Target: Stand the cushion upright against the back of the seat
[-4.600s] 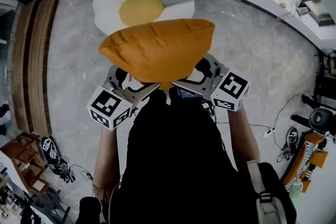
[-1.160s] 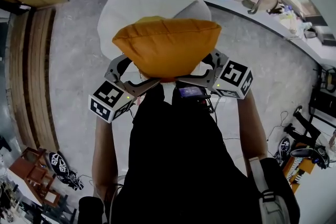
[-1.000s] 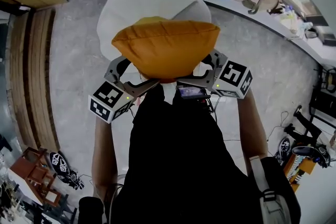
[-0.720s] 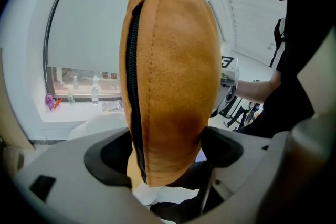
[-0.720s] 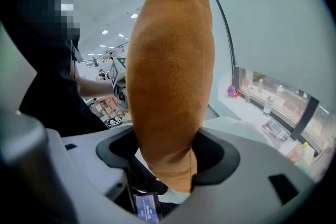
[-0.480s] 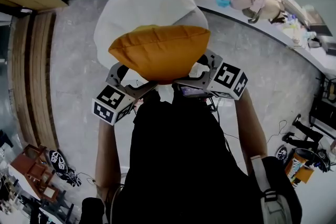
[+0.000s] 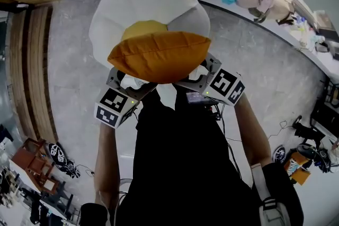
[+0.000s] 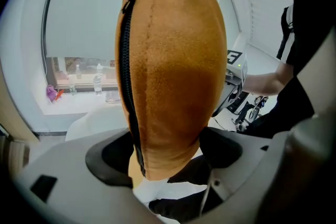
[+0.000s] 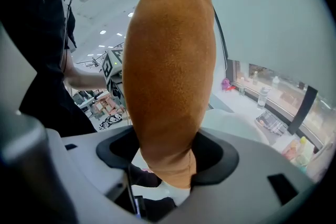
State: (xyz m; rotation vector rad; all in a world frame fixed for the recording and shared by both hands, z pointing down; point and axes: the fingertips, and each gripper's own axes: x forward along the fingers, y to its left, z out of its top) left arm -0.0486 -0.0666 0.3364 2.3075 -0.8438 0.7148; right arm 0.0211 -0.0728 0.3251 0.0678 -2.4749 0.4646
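Observation:
An orange cushion (image 7: 158, 56) hangs in the air in front of me, held by both grippers at its near edge. My left gripper (image 7: 128, 81) is shut on its left corner, my right gripper (image 7: 197, 74) on its right corner. In the left gripper view the cushion (image 8: 168, 65) stands on edge with its black zip facing left, pinched between the jaws. The right gripper view shows the cushion (image 9: 170, 71) squeezed the same way. Below and beyond it is the seat (image 7: 132, 8), a white egg-shaped floor cushion with a yellow centre (image 7: 139, 30) that is partly hidden by the orange cushion.
A long white counter (image 7: 265, 13) with bags, a book and small items runs along the far side. Wooden slats (image 7: 34, 71) line the left. A small wooden stool (image 7: 33, 159) and shoes lie at lower left, cables and gear at lower right. Grey floor surrounds the seat.
Both grippers have carried the cushion a little lower and nearer to me. More of the seat's yellow centre now shows above the cushion's far edge.

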